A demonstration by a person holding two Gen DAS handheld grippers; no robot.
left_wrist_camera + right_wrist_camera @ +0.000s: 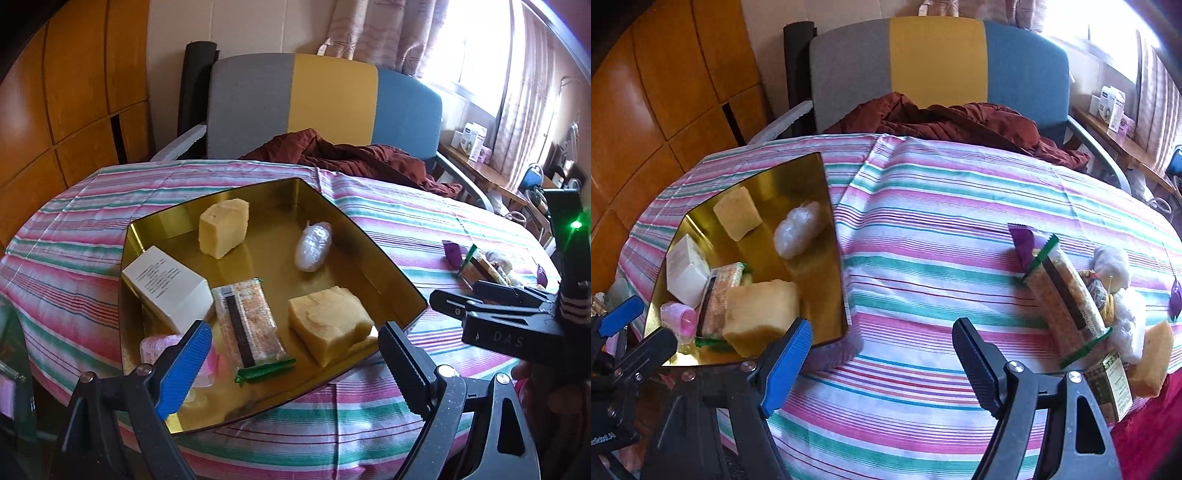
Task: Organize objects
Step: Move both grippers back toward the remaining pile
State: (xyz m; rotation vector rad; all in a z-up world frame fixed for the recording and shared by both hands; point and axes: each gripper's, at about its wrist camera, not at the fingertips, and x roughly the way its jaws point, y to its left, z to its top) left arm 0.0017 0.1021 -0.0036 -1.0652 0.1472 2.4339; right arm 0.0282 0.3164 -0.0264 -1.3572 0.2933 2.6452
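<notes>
Left wrist view has the gold tray (388, 254) as landmark: inside it the wrapped cracker bar (248, 324) lies flat, long axis running from the tray's near rim toward its middle, green clip end (264, 373) nearest the camera, between the white box (168, 288) and a yellow cake block (328, 325). Over the tray's near rim the left gripper (291, 365) hangs released, jaws wide and empty. Right of the tray (over bare striped cloth (923, 266)) the right gripper (881, 365) is likewise spread, grasping nothing, with a second bar (1067, 299) farther right.
</notes>
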